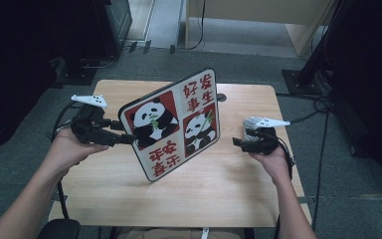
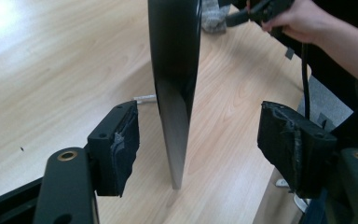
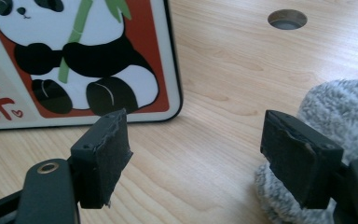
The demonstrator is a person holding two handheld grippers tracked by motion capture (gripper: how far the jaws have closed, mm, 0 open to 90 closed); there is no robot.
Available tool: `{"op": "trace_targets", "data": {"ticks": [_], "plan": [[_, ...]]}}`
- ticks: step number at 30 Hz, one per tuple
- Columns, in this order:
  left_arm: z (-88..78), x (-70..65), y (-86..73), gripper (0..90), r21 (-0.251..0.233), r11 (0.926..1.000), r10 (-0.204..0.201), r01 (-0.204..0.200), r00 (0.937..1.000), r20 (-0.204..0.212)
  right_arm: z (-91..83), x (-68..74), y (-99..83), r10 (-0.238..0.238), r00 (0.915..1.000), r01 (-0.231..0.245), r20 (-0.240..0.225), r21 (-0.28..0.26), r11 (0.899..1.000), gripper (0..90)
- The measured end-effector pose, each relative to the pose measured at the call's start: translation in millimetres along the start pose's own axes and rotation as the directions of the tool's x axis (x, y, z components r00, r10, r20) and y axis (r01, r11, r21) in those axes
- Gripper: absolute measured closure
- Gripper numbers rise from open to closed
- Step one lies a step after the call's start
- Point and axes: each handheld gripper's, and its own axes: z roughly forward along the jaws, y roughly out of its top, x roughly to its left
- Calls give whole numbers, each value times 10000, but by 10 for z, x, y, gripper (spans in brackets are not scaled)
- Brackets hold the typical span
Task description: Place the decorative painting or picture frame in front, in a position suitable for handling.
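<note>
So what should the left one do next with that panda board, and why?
Probably close the left hand-held gripper on the panda board. In the left gripper view the board's thin edge stands between the open pads without touching either, its lower corner on the table, so nothing grips it. The right hand-held gripper is apart, beside a grey fluffy cloth.

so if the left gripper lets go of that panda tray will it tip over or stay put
Likely to tip: the panda tray stands on one corner, its thin edge between the open left gripper pads without touching. It looks stiff and glossy, so probably slippery, and should fall flat rather than bend.
</note>
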Motion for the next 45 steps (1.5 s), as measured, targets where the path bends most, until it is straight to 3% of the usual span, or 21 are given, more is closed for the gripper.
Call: {"op": "trace_targets", "data": {"ticks": [5,11,13,14,25,29,31,33,37,41,45], "plan": [[13,-19,-64,422,-68,10000,18,-20,9998,-184,-19,-113,38,94,9996,-95,255,20,10000,245],[53,-24,-129,434,-217,9994,258,-263,9994,-210,-79,-255,72,243,9980,-240,578,-62,9997,250],[74,-25,-151,434,-201,9993,299,-305,9991,-299,-87,-283,77,196,9977,-191,647,-88,9998,251],[85,-23,-167,434,-208,9991,349,-361,9980,-536,-97,-300,82,236,9974,-231,688,-89,9997,252],[197,64,-311,429,-589,9982,-66,63,10000,-45,-99,-603,45,682,9848,-685,1597,-35,9976,264],[231,78,-350,429,-782,9968,-171,174,9998,48,-73,-704,-5,1112,9760,-1117,1875,-77,9937,270],[246,86,-359,429,-799,9966,-219,221,9998,40,-80,-729,-15,1094,9705,-1097,2148,-105,9939,270],[274,89,-367,428,-715,9973,-190,189,9998,-3,-126,-744,-5,1268,9692,-1222,2113,-349,9919,277],[291,88,-375,427,-718,9971,-253,255,9997,30,-130,-743,-2,1206,9677,-1180,2214,-252,9927,276],[309,88,-394,426,-840,9950,-530,548,9983,236,7,-756,-51,1358,9693,-1404,2048,82,9901,275],[327,83,-401,428,-774,9961,-426,435,9990,134,83,-764,-66,1647,9683,-1696,1876,100,9855,275]]}}
